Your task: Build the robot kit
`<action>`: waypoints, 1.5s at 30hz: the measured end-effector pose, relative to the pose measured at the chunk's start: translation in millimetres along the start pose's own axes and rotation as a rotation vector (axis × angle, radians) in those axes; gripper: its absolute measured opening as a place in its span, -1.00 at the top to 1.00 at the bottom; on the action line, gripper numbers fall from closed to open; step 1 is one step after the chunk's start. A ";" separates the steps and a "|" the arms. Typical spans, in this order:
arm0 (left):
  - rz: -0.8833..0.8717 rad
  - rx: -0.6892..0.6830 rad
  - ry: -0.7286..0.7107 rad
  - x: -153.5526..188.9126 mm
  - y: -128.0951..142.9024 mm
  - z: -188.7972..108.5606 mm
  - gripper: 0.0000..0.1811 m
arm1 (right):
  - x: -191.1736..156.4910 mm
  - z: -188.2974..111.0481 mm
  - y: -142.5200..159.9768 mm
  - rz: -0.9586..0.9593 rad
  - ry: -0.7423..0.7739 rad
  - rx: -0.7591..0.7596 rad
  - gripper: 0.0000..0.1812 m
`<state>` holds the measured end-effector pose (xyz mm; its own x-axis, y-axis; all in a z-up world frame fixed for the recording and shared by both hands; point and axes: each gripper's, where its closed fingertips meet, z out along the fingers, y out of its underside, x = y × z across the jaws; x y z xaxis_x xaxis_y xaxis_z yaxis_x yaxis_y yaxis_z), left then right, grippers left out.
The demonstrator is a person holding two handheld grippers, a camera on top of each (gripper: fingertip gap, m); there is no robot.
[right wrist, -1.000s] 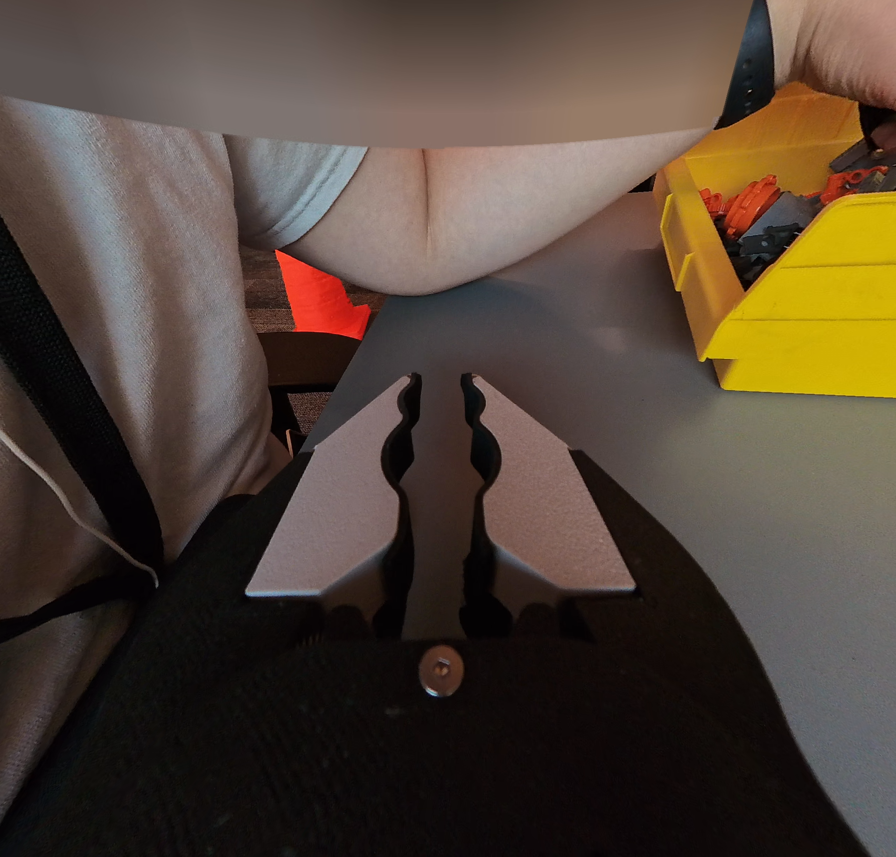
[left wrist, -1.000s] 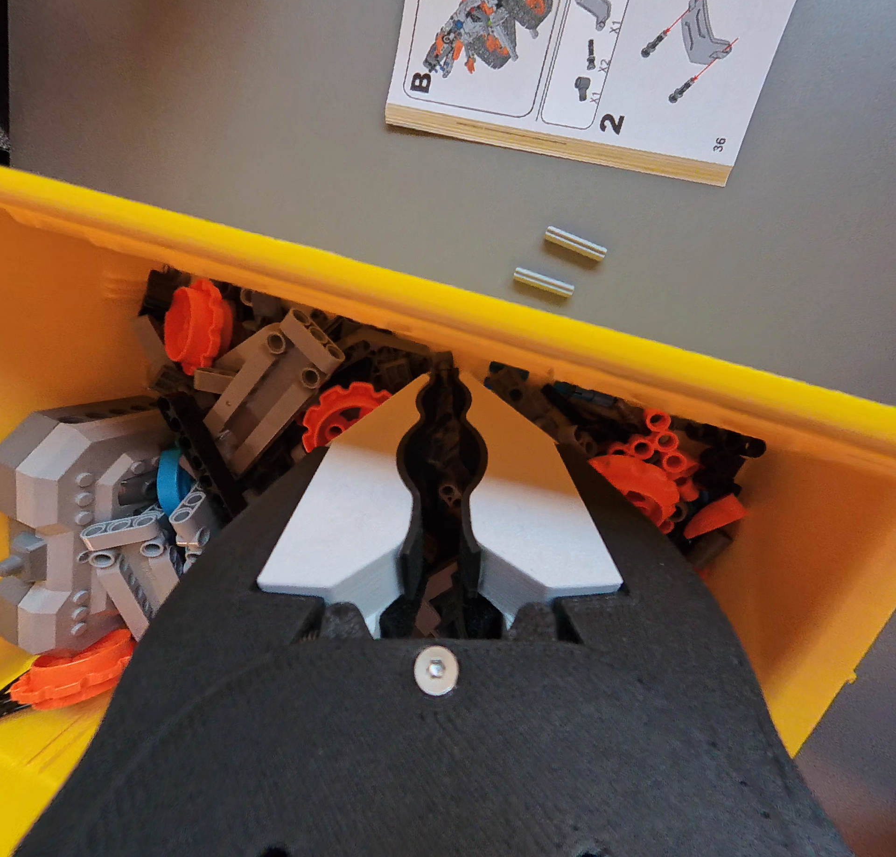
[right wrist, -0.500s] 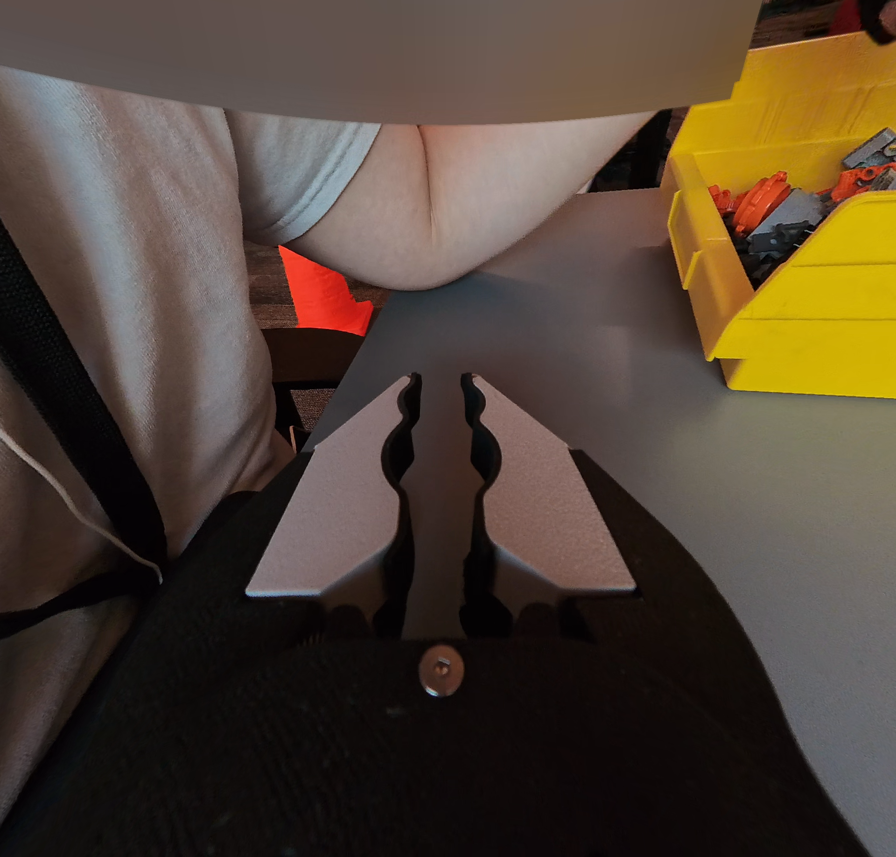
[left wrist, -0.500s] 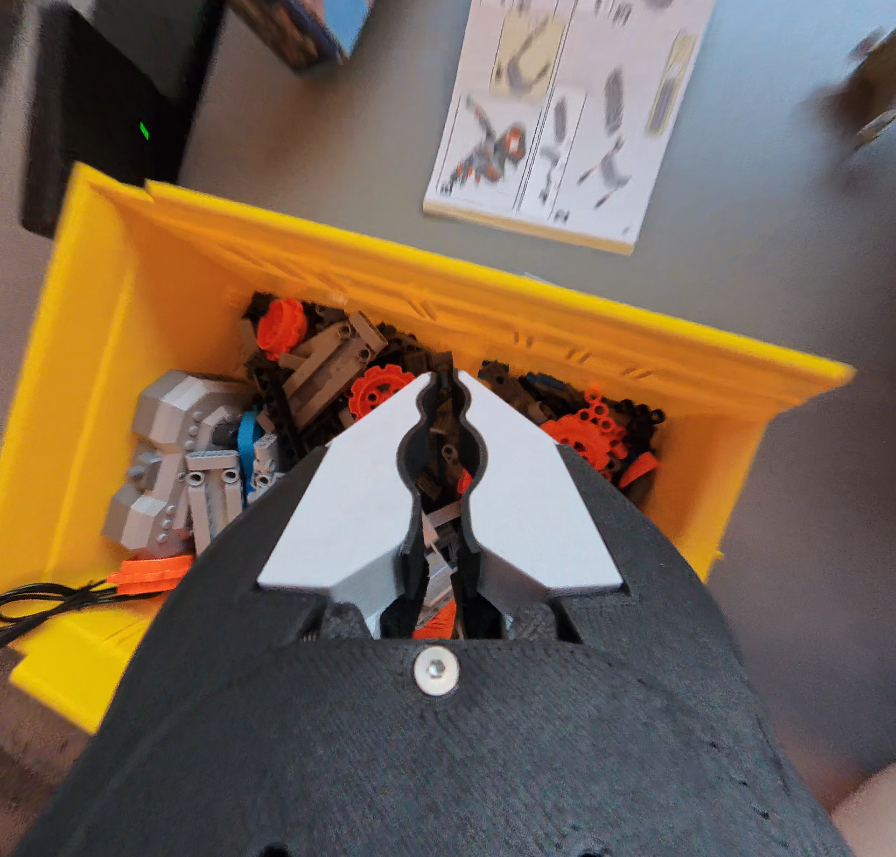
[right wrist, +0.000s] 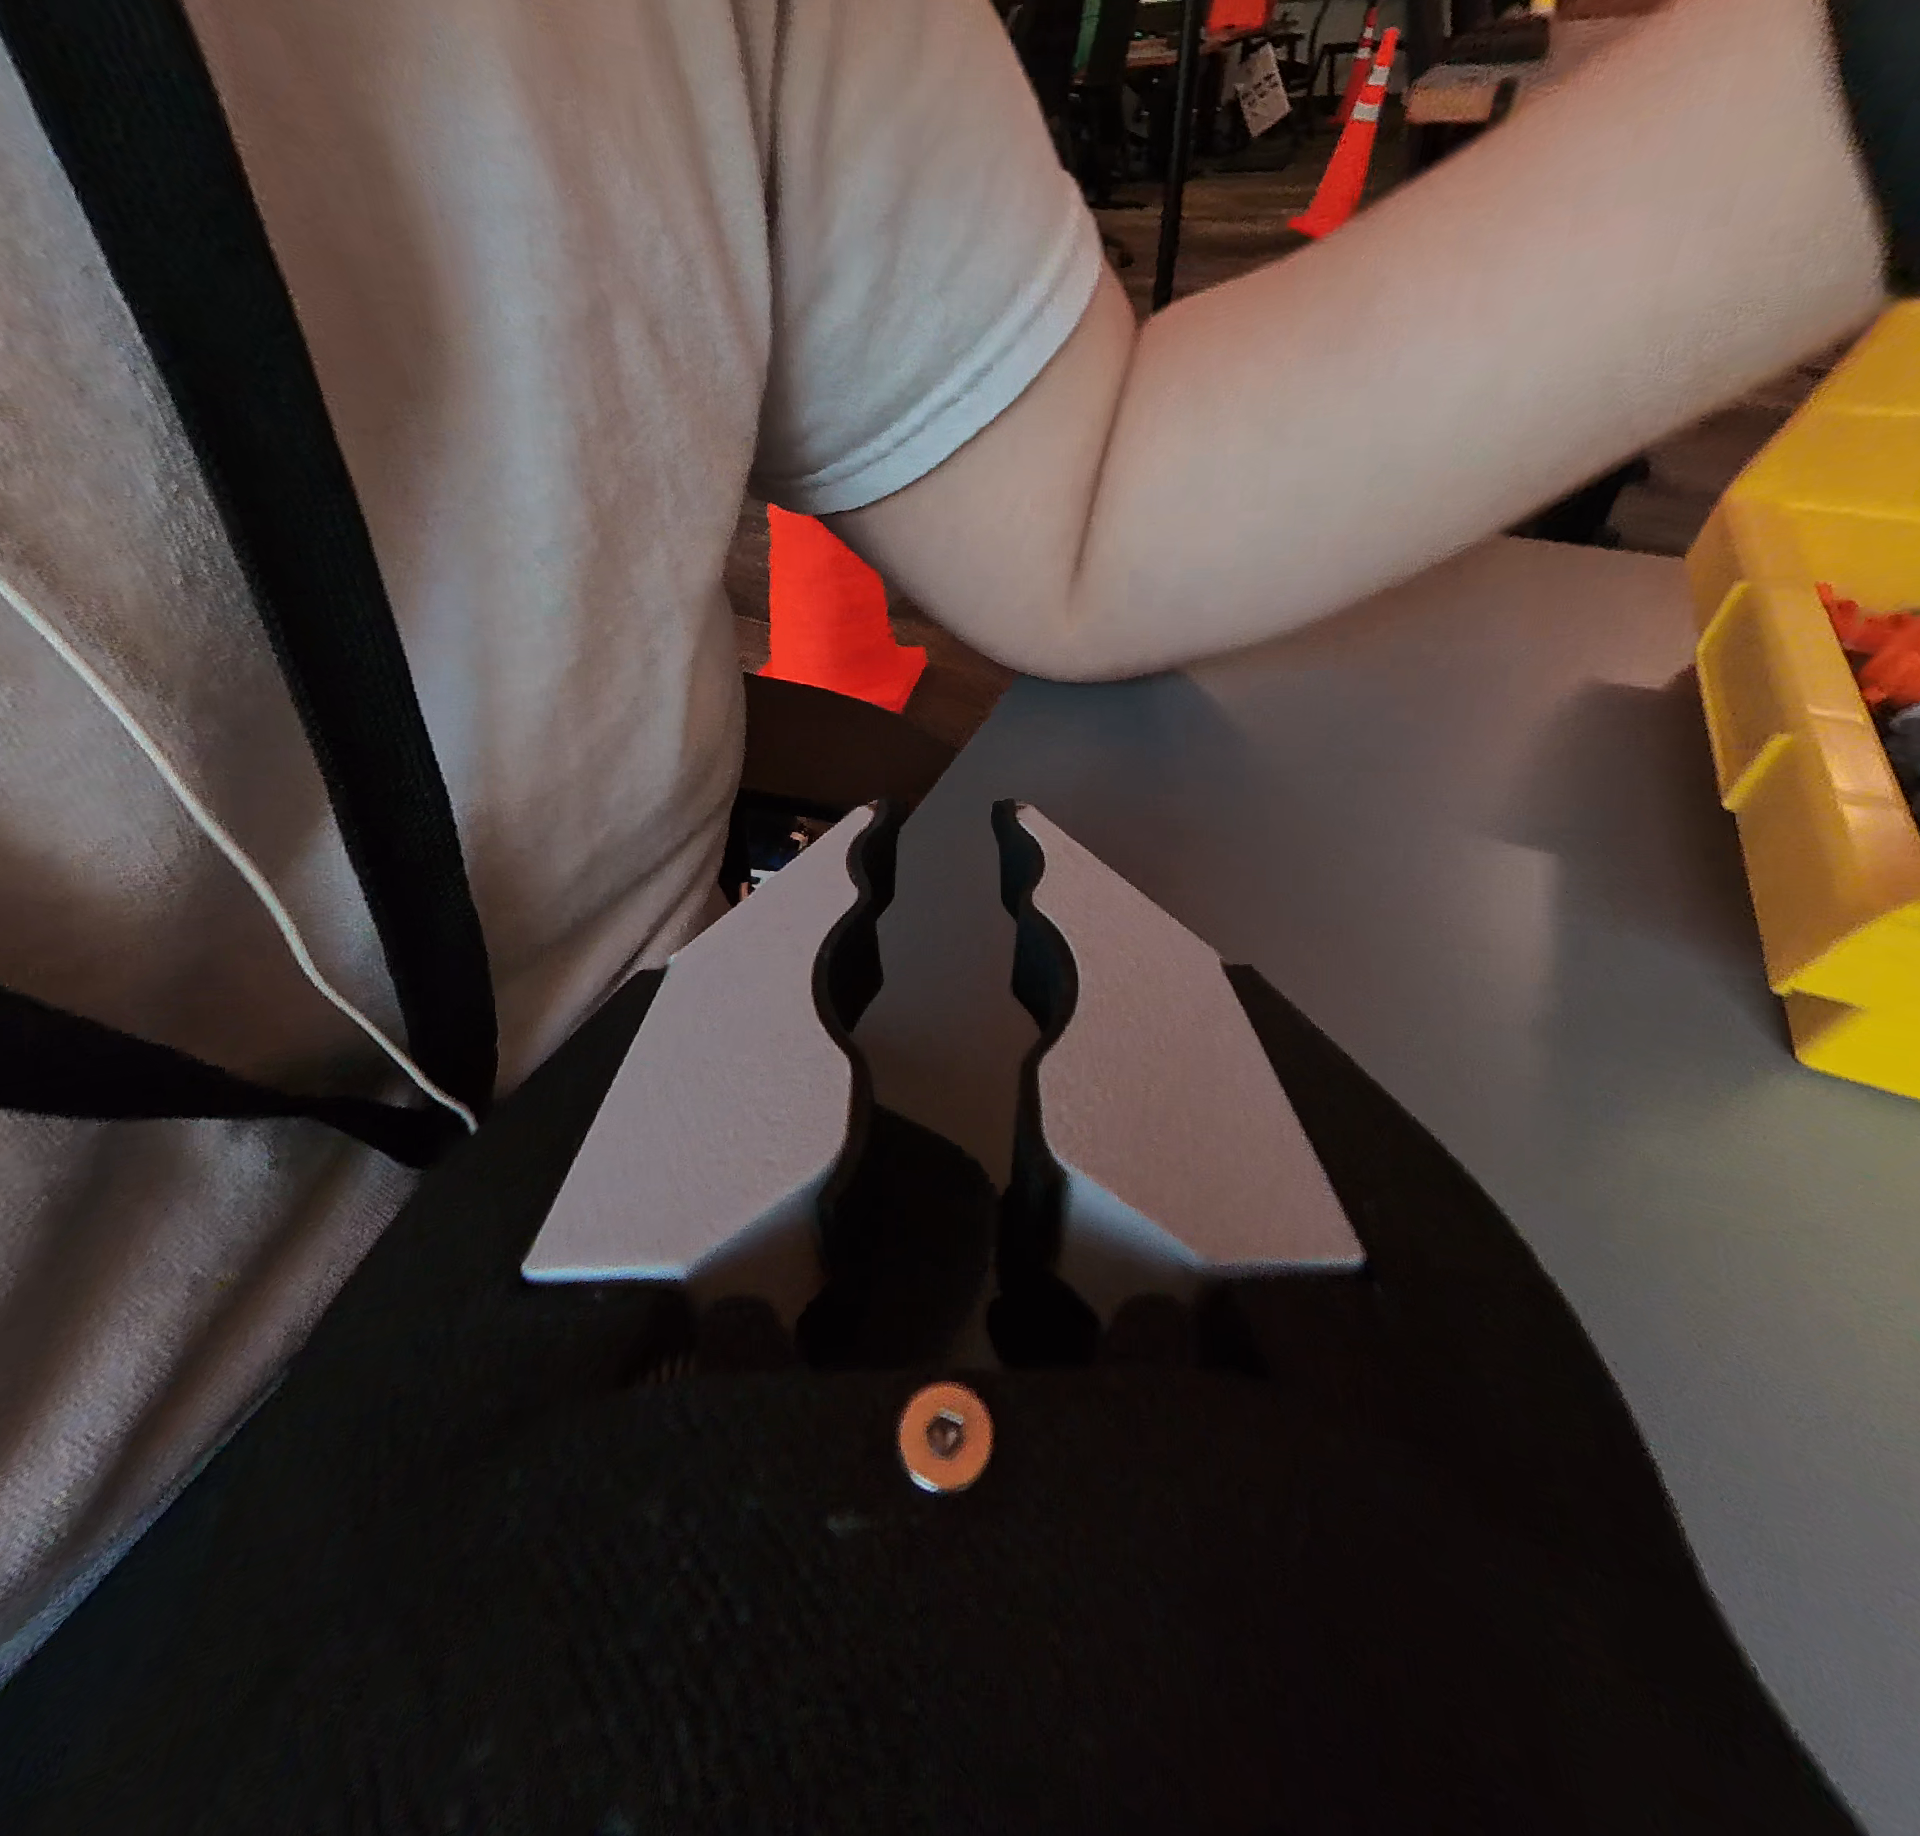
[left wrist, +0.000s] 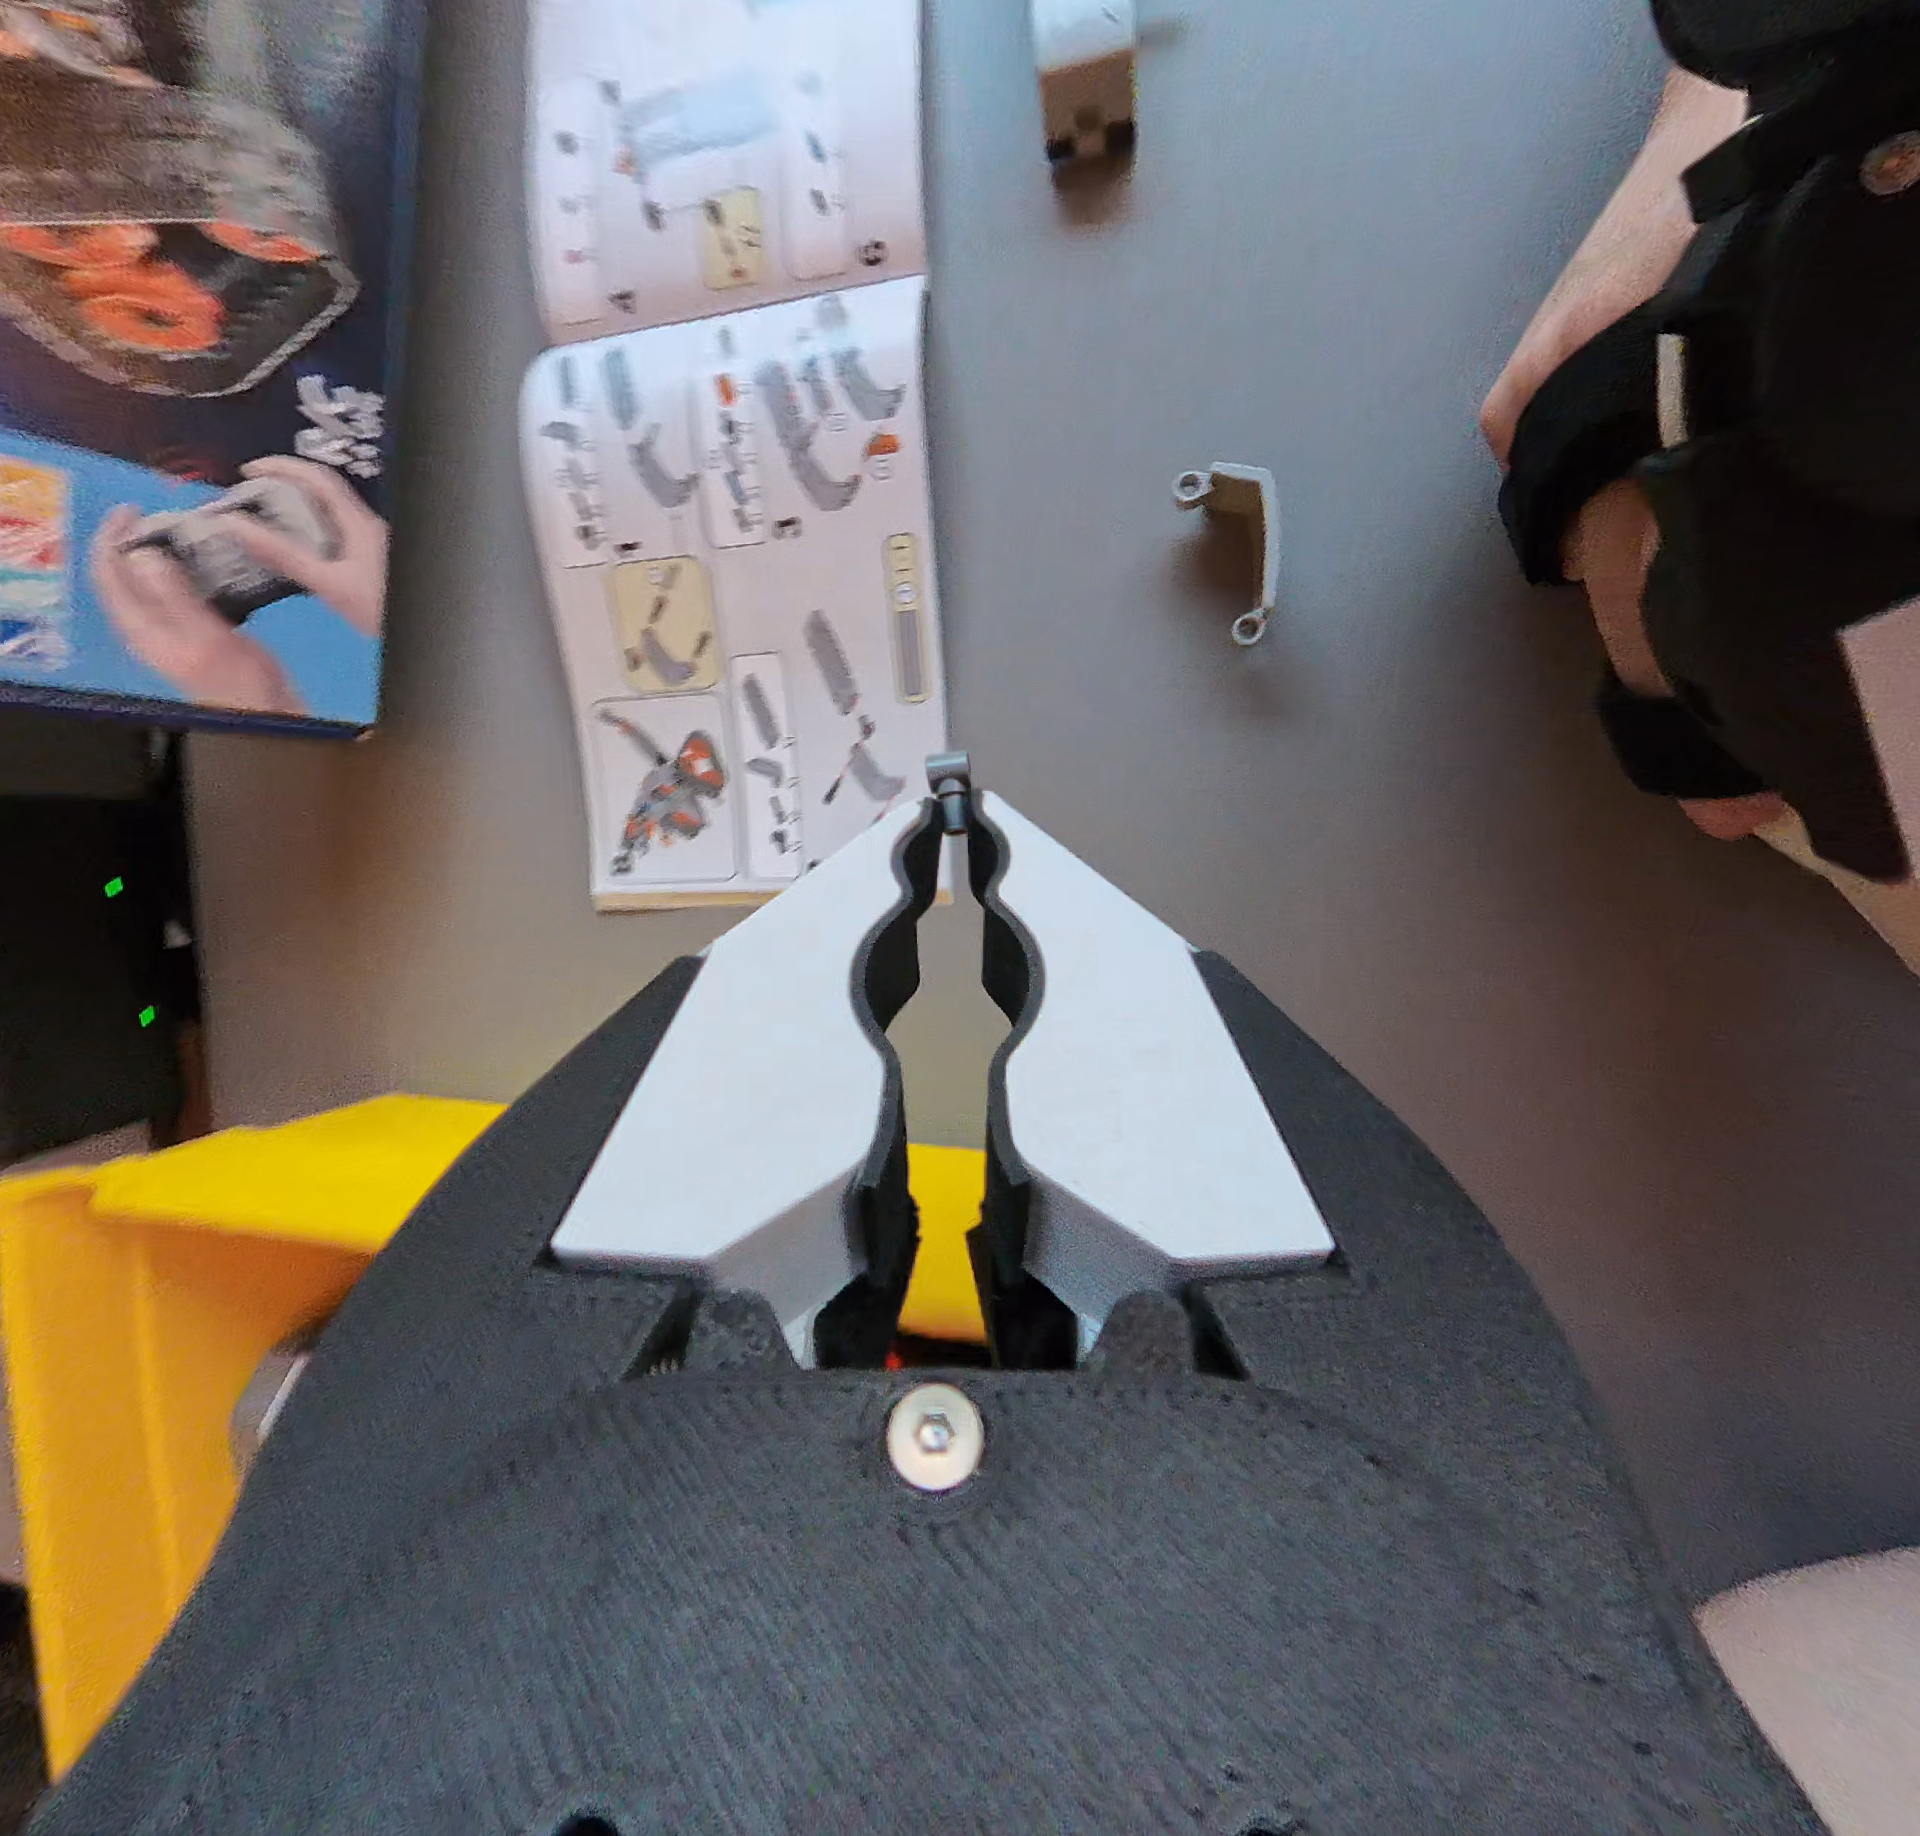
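Note:
My left gripper [left wrist: 950, 812] is shut on a small dark grey pin [left wrist: 948, 785] that sticks out past its fingertips. It hangs above the grey table, just beyond the yellow bin [left wrist: 177, 1298] and beside the open instruction booklet [left wrist: 743, 539]. A curved light grey part [left wrist: 1242, 539] lies on the table ahead to the right. My right gripper [right wrist: 943, 830] is open and empty, low over the table's near edge [right wrist: 1351, 851], pointing at the person's torso and bent arm [right wrist: 1351, 415]. The yellow bin [right wrist: 1808, 747] of orange and grey parts is at its right.
A set box [left wrist: 187, 311] lies left of the booklet. A grey and white built piece [left wrist: 1086, 41] sits at the far top. The person's hand in a black strap [left wrist: 1704, 498] holds the other gripper at the right edge. A black device with green lights [left wrist: 94, 955] is at left.
My left gripper has risen out of the yellow bin with the small pin and swung forward over the table toward the booklet. The person's arm has lifted; my right gripper has barely moved.

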<state>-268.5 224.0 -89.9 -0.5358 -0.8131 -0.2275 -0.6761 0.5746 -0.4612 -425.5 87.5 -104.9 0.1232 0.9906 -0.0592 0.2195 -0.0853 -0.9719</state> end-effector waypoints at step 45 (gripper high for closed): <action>-0.487 -0.007 -0.500 -80.3 75.8 -120.9 0.59 | -18.3 11.4 17.6 -0.105 -0.054 -0.115 0.79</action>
<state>-337.9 344.1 -2.9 0.1249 -0.9227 -0.3646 -0.7847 0.1331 -0.6054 -435.0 69.1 -123.5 0.0420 0.9988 0.0265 0.3386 0.0108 -0.9409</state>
